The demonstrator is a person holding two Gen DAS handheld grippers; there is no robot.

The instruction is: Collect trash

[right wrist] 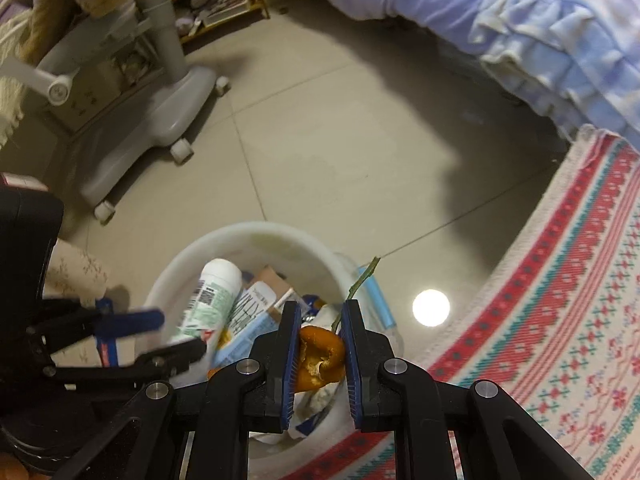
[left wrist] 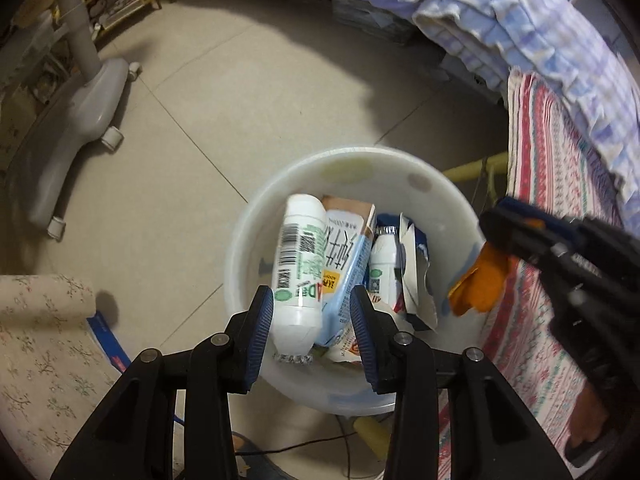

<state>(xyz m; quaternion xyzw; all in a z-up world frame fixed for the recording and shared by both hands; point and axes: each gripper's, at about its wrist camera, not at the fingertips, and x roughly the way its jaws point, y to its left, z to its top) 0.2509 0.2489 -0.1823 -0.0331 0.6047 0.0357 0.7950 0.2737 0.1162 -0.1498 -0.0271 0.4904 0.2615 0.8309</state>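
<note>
**Two grippers over one white bin, and the orange peel is in the right one's grasp**

Two tools work the same spot here. The right gripper (right wrist: 320,320) has its blue pads closed onto a piece of orange peel (right wrist: 320,354), pinched between them, with a thin green stem (right wrist: 362,280) poking up past the right-hand pad. From the left wrist camera the same right gripper (left wrist: 500,236) comes in from the right side, the orange peel (left wrist: 478,282) hanging from it just beside the bin's right rim.

The white bin (left wrist: 352,164) stands on the tiled floor (left wrist: 248,92), right at the edge of a red-and-teal patterned rug (left wrist: 548,168). Inside it lie a white plastic bottle (left wrist: 298,264) with a barcode, a pale blue milk carton (left wrist: 344,256) leaning against it, a smaller white bottle (left wrist: 382,262) and torn white packaging (left wrist: 416,276).

The left gripper (left wrist: 312,312) hovers over the near rim with its fingers spread moderately apart; the white bottle and carton show between them, but whether the pads touch either one cannot be told.

Further back, a grey wheeled stand (left wrist: 86,108) sits on the floor at left, and blue-and-white bedding (left wrist: 500,12) drapes down at the top right. A floral-patterned roll (left wrist: 44,320) lies at the lower left.
</note>
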